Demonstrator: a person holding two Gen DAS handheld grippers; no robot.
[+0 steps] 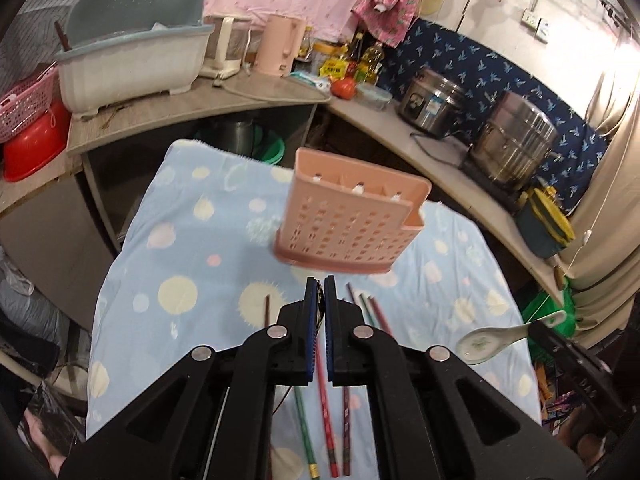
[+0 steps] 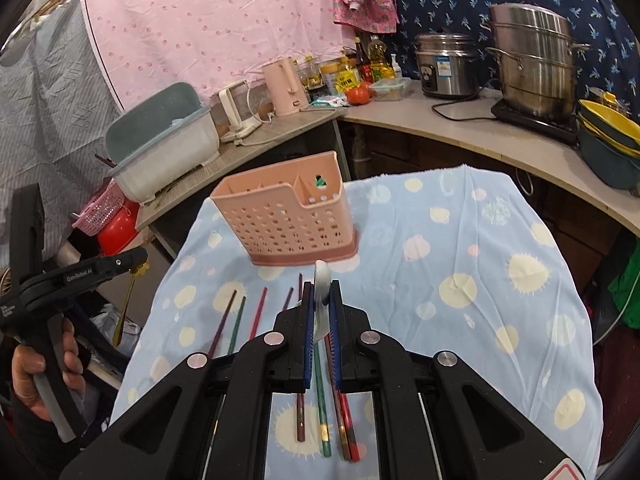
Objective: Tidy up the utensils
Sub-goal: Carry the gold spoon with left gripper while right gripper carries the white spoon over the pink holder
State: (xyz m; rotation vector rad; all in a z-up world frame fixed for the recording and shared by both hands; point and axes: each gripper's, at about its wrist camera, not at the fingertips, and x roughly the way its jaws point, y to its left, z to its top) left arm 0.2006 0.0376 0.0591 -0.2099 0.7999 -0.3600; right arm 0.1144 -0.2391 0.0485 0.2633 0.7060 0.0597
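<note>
Standing upright on the blue cloth (image 2: 460,240), the pink holder (image 2: 288,216) faces loose chopsticks (image 2: 256,314). The right gripper (image 2: 321,292) pinches a white spoon (image 1: 496,338); the left gripper (image 1: 319,288) is clamped on a gold spoon (image 2: 128,304).

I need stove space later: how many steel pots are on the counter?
2: a steel rice cooker near the counter's corner, and a taller stacked steamer pot to its right on the black burner. No others show.
</note>
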